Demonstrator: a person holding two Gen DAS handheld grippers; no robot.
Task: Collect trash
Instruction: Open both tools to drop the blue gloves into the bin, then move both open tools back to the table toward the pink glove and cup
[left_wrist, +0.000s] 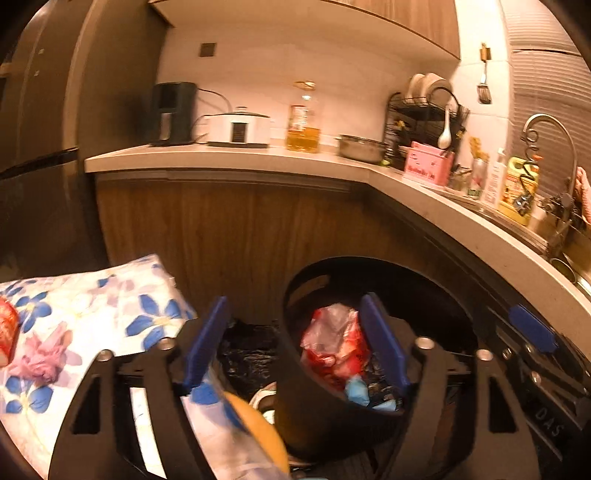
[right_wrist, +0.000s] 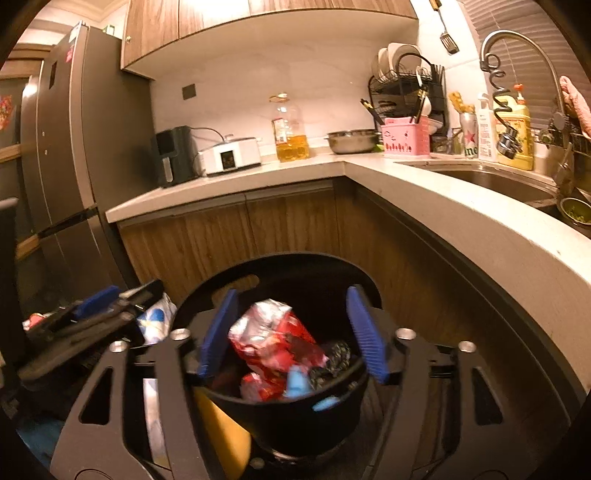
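Note:
A black trash bin (left_wrist: 291, 413) (right_wrist: 280, 417) stands on the floor by the wooden cabinets. Inside lie a red and clear plastic wrapper (left_wrist: 336, 343) (right_wrist: 273, 336), small blue pieces (left_wrist: 356, 391) (right_wrist: 297, 382) and a crumpled black bag (right_wrist: 332, 358). My left gripper (left_wrist: 295, 343) hangs open over the bin's left rim, nothing pressed between its blue pads. My right gripper (right_wrist: 291, 332) is open right above the bin; the wrapper shows between its pads, untouched. Each gripper appears at the edge of the other's view: right gripper (left_wrist: 532, 328), left gripper (right_wrist: 96, 299).
A floral-cloth surface (left_wrist: 92, 295) at left carries a crumpled pink piece (left_wrist: 40, 362) and a red item (left_wrist: 7, 328). A yellow object (left_wrist: 258, 424) (right_wrist: 221, 435) sits low beside the bin. The L-shaped counter (right_wrist: 461, 206) with a sink (right_wrist: 491, 181) curves right; a fridge (right_wrist: 59, 155) stands left.

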